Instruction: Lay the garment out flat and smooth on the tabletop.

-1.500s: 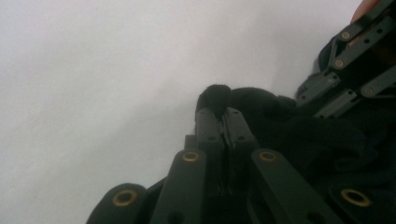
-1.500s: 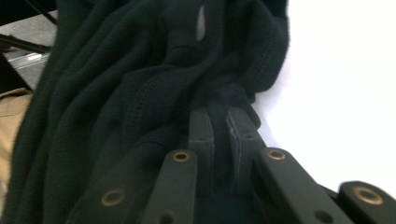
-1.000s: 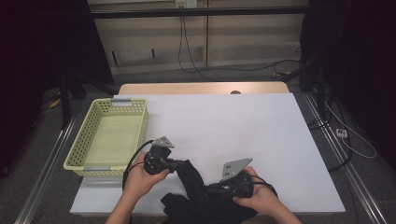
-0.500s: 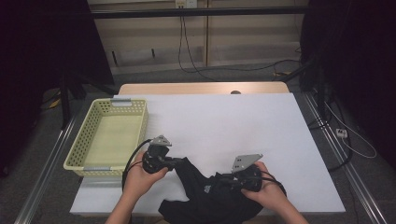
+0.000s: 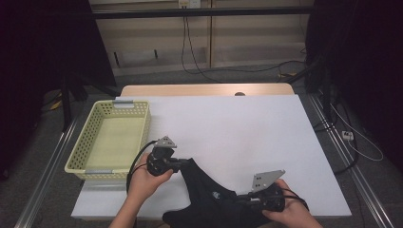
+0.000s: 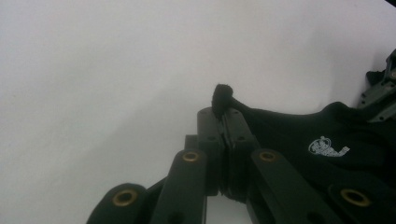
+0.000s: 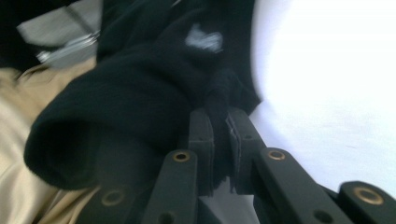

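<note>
Right gripper [image 5: 244, 198] has slid out toward the right edge of the table since a second ago, dragging its bit of the black cloth [image 5: 209, 199] with it, so the fabric's stretched wider now. Left gripper [image 5: 183, 164] hasn't budged, it's just sitting next to the yellow basket [image 5: 80, 152]. Both sets of jaws are pinched tight on the cloth, the left one on a little corner tuft, the right one on a bunched fold. Cloth lies on the white table [image 5: 237, 128] at the near edge, between the two hands, small white logo [image 6: 327, 147] facing up.
</note>
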Motion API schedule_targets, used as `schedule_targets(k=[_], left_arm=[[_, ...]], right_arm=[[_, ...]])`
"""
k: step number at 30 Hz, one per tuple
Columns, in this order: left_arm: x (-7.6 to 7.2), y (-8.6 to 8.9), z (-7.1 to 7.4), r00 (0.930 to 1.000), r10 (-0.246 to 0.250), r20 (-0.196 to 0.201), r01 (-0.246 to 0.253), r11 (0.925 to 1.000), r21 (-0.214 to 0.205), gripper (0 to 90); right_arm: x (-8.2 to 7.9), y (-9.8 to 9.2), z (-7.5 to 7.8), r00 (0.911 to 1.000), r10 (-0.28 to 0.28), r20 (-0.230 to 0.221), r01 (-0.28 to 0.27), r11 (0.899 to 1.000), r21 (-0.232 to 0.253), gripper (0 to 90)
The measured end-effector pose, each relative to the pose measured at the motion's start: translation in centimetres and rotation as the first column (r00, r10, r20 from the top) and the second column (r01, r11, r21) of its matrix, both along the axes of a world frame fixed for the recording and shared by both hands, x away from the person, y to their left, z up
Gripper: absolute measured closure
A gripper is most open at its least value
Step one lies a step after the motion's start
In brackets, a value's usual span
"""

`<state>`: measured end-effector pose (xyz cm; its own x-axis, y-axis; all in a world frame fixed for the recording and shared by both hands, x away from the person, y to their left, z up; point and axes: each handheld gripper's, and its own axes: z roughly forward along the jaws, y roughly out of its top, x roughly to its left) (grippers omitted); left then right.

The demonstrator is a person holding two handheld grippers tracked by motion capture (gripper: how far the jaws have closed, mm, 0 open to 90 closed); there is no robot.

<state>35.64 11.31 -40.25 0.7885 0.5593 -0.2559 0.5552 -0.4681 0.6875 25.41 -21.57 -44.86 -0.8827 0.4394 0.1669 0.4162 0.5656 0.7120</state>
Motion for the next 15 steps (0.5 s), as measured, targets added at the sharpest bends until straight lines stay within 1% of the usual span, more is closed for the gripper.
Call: schedule_targets(k=[2, 3, 4, 5, 6, 7, 8, 9, 10, 12, 15], left_arm=[[0.2, 0.0, 0.0, 1.0000, 0.004, 0.003, -0.004, 1.0000, -0.004, 87.8], [0.2, 0.0, 0.1, 1.0000, 0.008, 0.004, -0.008, 1.0000, -0.005, 87.8], [0.2, 0.0, 0.1, 0.9999, 0.013, 0.004, -0.013, 0.9999, -0.008, 87.8], [0.3, 0.0, 0.1, 0.9999, 0.016, 0.001, -0.016, 0.9998, -0.012, 87.8], [0.3, 0.0, 0.1, 0.9999, 0.015, 0.000, -0.015, 0.9998, -0.010, 87.8], [0.2, 0.0, 0.1, 0.9997, 0.023, 0.005, -0.023, 0.9997, -0.007, 87.8], [0.2, 0.0, 0.0, 0.9999, 0.016, 0.000, -0.016, 0.9998, -0.013, 87.8], [0.1, -0.1, 0.0, 0.9999, 0.013, 0.000, -0.013, 0.9999, -0.009, 87.8], [0.1, -0.1, -0.1, 0.9999, 0.010, 0.002, -0.010, 0.9999, -0.007, 87.8], [0.0, -0.3, -0.1, 1.0000, 0.003, 0.001, -0.003, 0.9999, -0.013, 87.8], [-0.1, -0.4, -0.1, 0.9999, -0.010, -0.001, 0.010, 0.9998, -0.019, 87.8]], right_arm=[[0.4, -0.2, 0.1, 0.9995, -0.028, 0.017, 0.027, 1.000, 0.014, 82.2], [0.7, -0.4, 0.2, 0.9982, -0.053, 0.029, 0.052, 0.998, 0.024, 82.2], [1.0, -0.5, 0.2, 0.9960, -0.079, 0.043, 0.078, 0.997, 0.024, 82.2], [1.3, -0.6, 0.2, 0.9919, -0.110, 0.064, 0.109, 0.994, 0.019, 82.2], [1.6, -0.6, 0.2, 0.9885, -0.133, 0.072, 0.133, 0.991, 0.010, 82.3], [1.9, -0.7, 0.1, 0.9882, -0.126, 0.087, 0.129, 0.991, -0.026, 82.3], [2.0, -0.7, -0.1, 0.9867, -0.122, 0.107, 0.129, 0.989, -0.066, 82.3], [2.1, -0.8, -0.3, 0.9865, -0.121, 0.110, 0.131, 0.988, -0.086, 82.5], [2.2, -1.0, -0.4, 0.9887, -0.120, 0.089, 0.126, 0.990, -0.064, 82.4], [2.0, -1.4, -0.3, 0.9909, -0.113, 0.072, 0.118, 0.991, -0.058, 82.6], [1.1, -1.9, -0.3, 0.9954, -0.085, 0.044, 0.087, 0.995, -0.039, 82.6]])
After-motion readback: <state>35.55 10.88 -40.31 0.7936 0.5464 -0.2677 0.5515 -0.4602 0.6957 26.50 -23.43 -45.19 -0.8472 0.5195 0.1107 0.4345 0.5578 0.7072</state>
